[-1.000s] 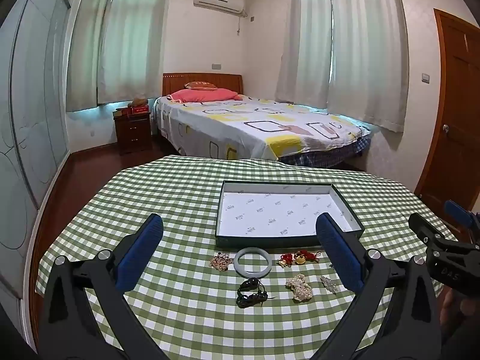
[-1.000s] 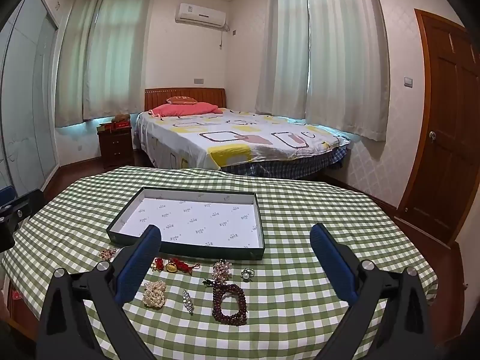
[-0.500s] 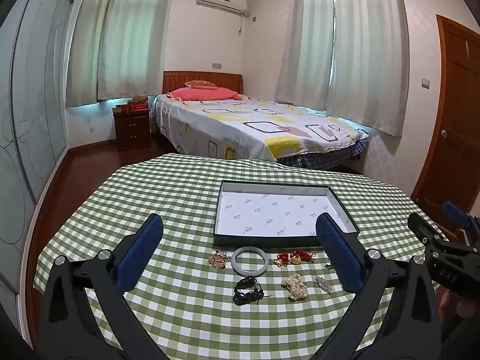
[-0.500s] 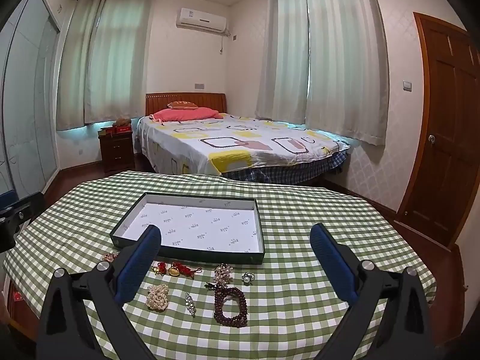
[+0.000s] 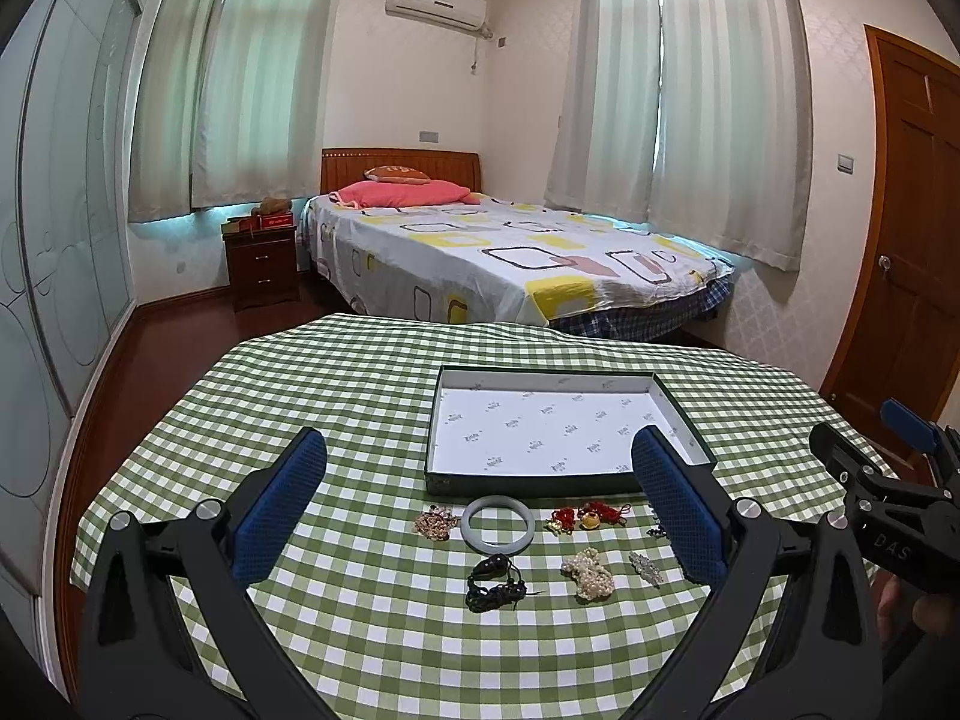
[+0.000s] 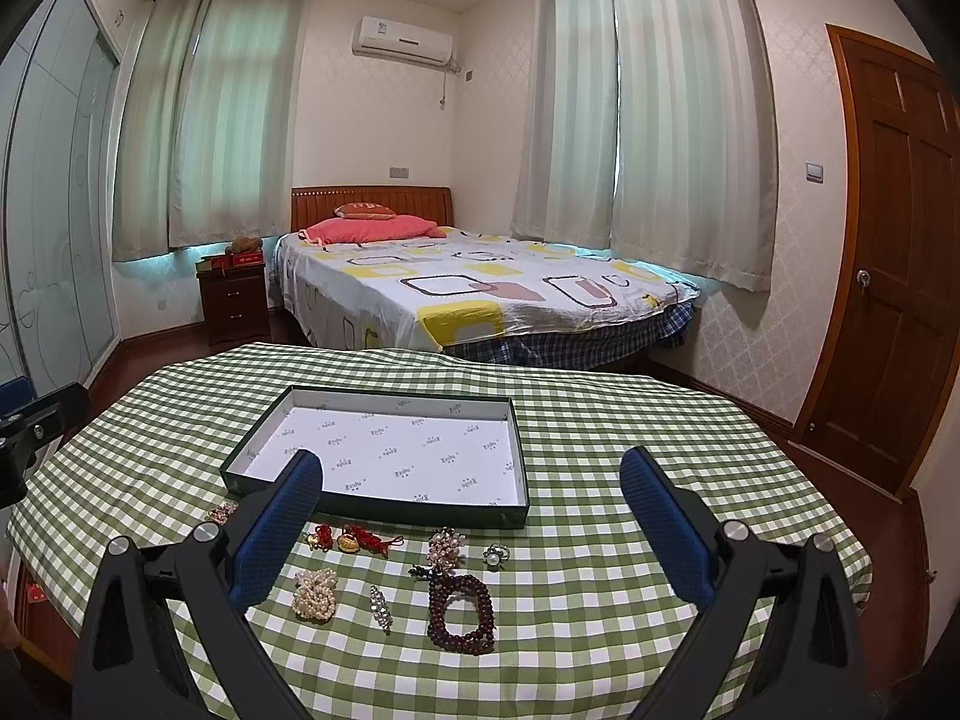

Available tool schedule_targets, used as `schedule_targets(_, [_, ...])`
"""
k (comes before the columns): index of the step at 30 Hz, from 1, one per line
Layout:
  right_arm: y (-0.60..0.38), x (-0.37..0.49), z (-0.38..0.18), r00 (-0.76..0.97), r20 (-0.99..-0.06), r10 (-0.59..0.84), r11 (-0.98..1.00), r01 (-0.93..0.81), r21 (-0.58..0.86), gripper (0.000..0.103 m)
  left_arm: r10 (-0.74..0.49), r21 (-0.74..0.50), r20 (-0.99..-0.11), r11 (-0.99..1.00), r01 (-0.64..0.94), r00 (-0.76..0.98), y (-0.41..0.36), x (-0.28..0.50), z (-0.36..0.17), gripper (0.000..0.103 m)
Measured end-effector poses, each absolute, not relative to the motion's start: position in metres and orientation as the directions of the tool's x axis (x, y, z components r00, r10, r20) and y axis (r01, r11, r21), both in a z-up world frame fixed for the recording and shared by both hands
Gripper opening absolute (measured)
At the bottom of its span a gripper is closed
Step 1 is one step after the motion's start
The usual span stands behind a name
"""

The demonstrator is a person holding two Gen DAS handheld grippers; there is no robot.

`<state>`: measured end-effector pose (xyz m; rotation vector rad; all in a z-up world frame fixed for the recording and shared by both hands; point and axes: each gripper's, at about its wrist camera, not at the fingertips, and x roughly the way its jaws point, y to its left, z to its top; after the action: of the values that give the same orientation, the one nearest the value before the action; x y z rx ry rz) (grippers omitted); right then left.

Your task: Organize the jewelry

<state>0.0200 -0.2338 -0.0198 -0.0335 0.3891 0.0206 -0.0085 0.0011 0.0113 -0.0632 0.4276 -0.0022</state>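
A shallow dark green tray (image 5: 528,485) with white lining lies empty on the checked table; it also shows in the right wrist view (image 6: 384,511). In front of it lie a grey bangle (image 5: 497,531), a black cord pendant (image 5: 495,585), a pearl cluster (image 5: 589,572), red-gold charms (image 5: 585,519), a small beaded piece (image 5: 433,524) and a silver clip (image 5: 645,567). The right wrist view adds a dark red bead bracelet (image 6: 461,615), a bead cluster (image 6: 445,547) and a pearl ring (image 6: 496,554). My left gripper (image 5: 480,489) and right gripper (image 6: 471,507) are open, empty, above the table.
The green checked tablecloth (image 5: 360,396) covers the table. Behind it stand a bed (image 5: 498,264), a nightstand (image 5: 261,267) and a wooden door (image 5: 900,240) at the right. The right gripper's body (image 5: 882,498) shows at the left view's right edge.
Both grippers have drawn back and risen slightly; the tray and jewelry sit a little farther away in both views. Nothing on the table has moved.
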Motion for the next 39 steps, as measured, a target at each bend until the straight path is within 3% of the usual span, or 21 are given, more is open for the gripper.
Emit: schedule_targets(39, [-0.2333,0.0196,-0.021,0.926,-0.377,0.013,0.999,-0.026,-0.03,0.097,-0.024,-0.059,-0.42,0.998,-0.001,0.907,-0.0002,-0.0098,0.0082,0.099])
